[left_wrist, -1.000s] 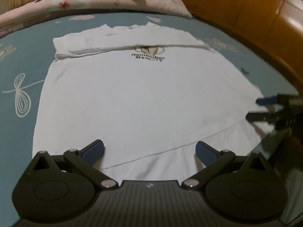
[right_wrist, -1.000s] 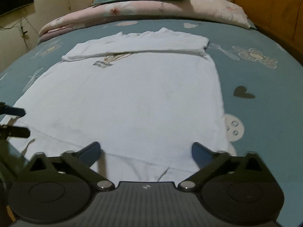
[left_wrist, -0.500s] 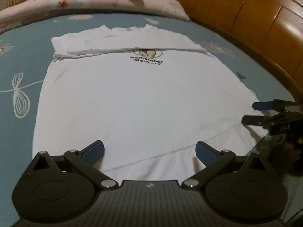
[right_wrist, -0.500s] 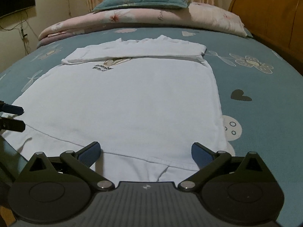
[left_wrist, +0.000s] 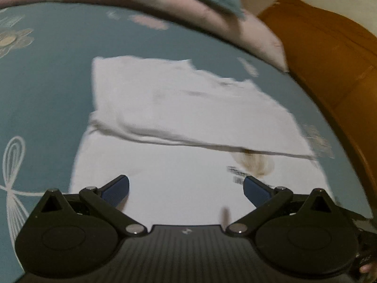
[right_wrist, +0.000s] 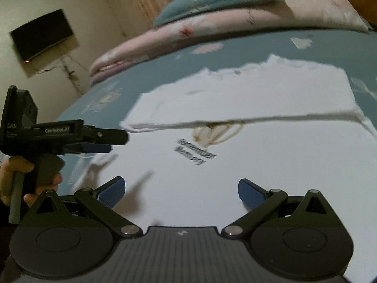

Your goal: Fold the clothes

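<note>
White T-shirt [right_wrist: 271, 165] of soft matt cloth, teal bed sheet [left_wrist: 47, 89] matt printed fabric, headboard [left_wrist: 329, 75] glossy varnished wood, left hand-held gripper [left_wrist: 186, 188] matt black plastic, ribbed body, textured blue pads [right_wrist: 110, 192], metal pivot pins.

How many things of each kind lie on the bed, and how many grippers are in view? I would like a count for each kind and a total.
White T-shirt: 1
Teal pillow: 1
Pink floral quilt: 1
Grippers: 2, left gripper and right gripper, both open and holding nothing
Total: 5
</note>
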The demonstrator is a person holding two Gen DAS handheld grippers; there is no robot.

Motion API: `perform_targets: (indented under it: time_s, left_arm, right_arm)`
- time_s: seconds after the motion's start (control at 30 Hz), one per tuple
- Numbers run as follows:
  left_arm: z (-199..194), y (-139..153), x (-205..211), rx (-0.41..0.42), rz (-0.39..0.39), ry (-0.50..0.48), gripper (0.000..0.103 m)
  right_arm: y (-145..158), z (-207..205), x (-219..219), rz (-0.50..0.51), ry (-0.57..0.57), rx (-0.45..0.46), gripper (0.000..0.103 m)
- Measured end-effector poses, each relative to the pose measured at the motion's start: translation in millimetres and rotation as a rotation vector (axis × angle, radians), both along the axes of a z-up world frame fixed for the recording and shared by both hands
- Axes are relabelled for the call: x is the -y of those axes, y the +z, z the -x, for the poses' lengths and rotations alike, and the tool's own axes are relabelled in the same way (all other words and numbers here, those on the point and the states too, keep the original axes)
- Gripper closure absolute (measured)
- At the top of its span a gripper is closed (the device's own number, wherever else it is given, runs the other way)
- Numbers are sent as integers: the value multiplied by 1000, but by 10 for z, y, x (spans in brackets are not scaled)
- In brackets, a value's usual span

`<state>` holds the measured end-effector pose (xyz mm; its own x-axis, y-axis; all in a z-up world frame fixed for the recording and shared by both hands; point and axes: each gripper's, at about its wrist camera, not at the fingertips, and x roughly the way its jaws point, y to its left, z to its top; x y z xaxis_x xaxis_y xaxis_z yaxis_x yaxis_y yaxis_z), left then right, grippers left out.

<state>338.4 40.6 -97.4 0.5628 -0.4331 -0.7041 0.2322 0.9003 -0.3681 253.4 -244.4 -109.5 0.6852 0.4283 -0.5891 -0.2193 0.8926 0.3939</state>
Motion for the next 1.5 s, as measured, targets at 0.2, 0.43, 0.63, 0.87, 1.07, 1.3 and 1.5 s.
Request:
perform_targets:
  time_s: [0.2,0.43,0.63,0.87,1.07,1.3,1.5]
  left_arm:
    - [1,-62,-306,4,26,76,1]
    - [426,243,77,54,-94,-50,1]
    - [1564,427,687,190,-242,-395,1]
    - [2419,295,1023,286,-416,-611,1]
    - [2505,216,1073,269,-448,-554,1]
    - [2538,195,1076,286,-488,-508,1]
    - [2473,97,1049,303,-567,-485,1]
  right_arm:
    - [-90,360,683,7,-146,-5,0]
    - [56,788,813,84,-202,-29,0]
    - [219,1296,711,76,-173,-14,0]
    - [272,1740,581,137,-186,-34,0]
    - [209,1861,441,91,-169,-57,0]
    - [80,1712,175,174,-112,-74,0]
    - [-45,1661,12,249,-71,-75,0]
